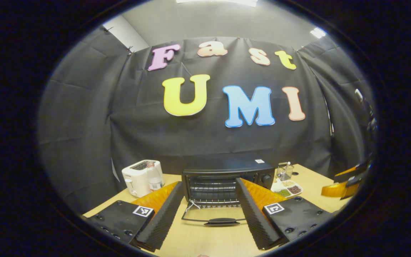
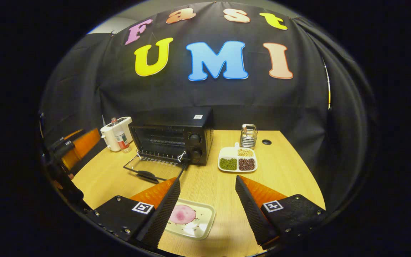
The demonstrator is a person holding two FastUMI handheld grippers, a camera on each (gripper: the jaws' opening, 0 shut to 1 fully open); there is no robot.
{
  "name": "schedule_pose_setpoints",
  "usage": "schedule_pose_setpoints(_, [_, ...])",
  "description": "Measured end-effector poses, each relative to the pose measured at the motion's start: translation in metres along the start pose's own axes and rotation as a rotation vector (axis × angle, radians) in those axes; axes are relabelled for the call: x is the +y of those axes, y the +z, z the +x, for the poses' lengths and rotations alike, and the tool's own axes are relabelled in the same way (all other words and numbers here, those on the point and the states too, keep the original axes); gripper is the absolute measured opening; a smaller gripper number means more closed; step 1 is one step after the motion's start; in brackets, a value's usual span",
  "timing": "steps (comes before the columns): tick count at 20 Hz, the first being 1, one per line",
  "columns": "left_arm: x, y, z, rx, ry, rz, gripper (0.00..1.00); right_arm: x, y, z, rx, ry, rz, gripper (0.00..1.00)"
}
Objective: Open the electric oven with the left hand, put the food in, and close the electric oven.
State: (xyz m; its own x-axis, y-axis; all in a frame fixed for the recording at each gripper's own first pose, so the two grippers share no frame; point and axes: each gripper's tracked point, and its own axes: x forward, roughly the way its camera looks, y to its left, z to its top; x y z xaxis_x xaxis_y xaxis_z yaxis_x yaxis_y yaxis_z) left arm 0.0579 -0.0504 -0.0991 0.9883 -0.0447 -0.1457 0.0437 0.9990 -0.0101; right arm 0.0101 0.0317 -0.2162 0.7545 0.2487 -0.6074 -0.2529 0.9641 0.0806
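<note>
On the table, oven (image 1: pixel 227 178) door (image 1: pixel 212 214) lies open; left gripper (image 1: pixel 209 214) and right gripper (image 2: pixel 207 210) fingers spread, holding nothing.

matt black metal oven (image 1: pixel 227 175) with glass door (image 2: pixel 152 167) on smooth pale wood table (image 2: pixel 284 171).

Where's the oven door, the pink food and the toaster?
oven door (image 2: pixel 152 167), right gripper view, on its glass pane.
pink food (image 2: pixel 183 214), right gripper view, on its middle, on the small tray.
toaster (image 1: pixel 138 178), left gripper view, on its front side.
</note>
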Motion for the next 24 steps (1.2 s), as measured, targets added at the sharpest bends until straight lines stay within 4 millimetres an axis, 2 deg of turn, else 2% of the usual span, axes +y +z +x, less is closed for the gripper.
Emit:
schedule_pose_setpoints(3, [0.017, 0.028, -0.016, -0.054, 0.038, -0.038, 1.00, 0.011, -0.032, 0.009, 0.140, 0.069, 0.019, 0.96])
schedule_pose_setpoints(5, [0.028, 0.041, -0.026, -0.085, 0.063, -0.062, 0.91, 0.018, -0.054, 0.012, 0.221, 0.100, 0.042, 0.96])
schedule_pose_setpoints(6, [0.034, 0.048, -0.033, -0.102, 0.072, -0.064, 1.00, 0.017, -0.063, 0.014, 0.253, 0.102, 0.047, 0.96])
schedule_pose_setpoints(9, [0.048, 0.061, -0.044, -0.143, 0.098, -0.035, 0.97, 0.012, -0.094, 0.022, 0.376, 0.092, 0.042, 0.97])
schedule_pose_setpoints(11, [0.054, 0.063, -0.050, -0.153, 0.113, -0.013, 1.00, 0.008, -0.113, 0.025, 0.458, 0.093, 0.039, 0.98])
schedule_pose_setpoints(12, [0.057, 0.063, -0.053, -0.155, 0.121, -0.011, 0.97, 0.008, -0.121, 0.027, 0.492, 0.099, 0.050, 0.98])
schedule_pose_setpoints(14, [0.062, 0.060, -0.058, -0.150, 0.135, -0.017, 1.00, 0.008, -0.131, 0.032, 0.542, 0.104, 0.103, 0.98])
schedule_pose_setpoints(19, [0.077, 0.056, -0.068, -0.140, 0.175, -0.018, 1.00, 0.007, -0.151, 0.049, 0.663, 0.124, 0.283, 0.96])
schedule_pose_setpoints(21, [0.080, 0.056, -0.070, -0.141, 0.187, -0.015, 0.97, 0.003, -0.157, 0.053, 0.707, 0.122, 0.330, 0.81])
schedule_pose_setpoints(22, [0.081, 0.056, -0.070, -0.139, 0.192, -0.013, 0.96, 0.002, -0.162, 0.053, 0.731, 0.121, 0.338, 0.81])
schedule_pose_setpoints(23, [0.082, 0.056, -0.071, -0.137, 0.194, -0.011, 0.95, 0.002, -0.167, 0.052, 0.764, 0.124, 0.339, 0.72])
schedule_pose_setpoints(24, [0.081, 0.055, -0.071, -0.136, 0.196, -0.010, 0.93, 0.001, -0.170, 0.051, 0.787, 0.127, 0.332, 0.81])
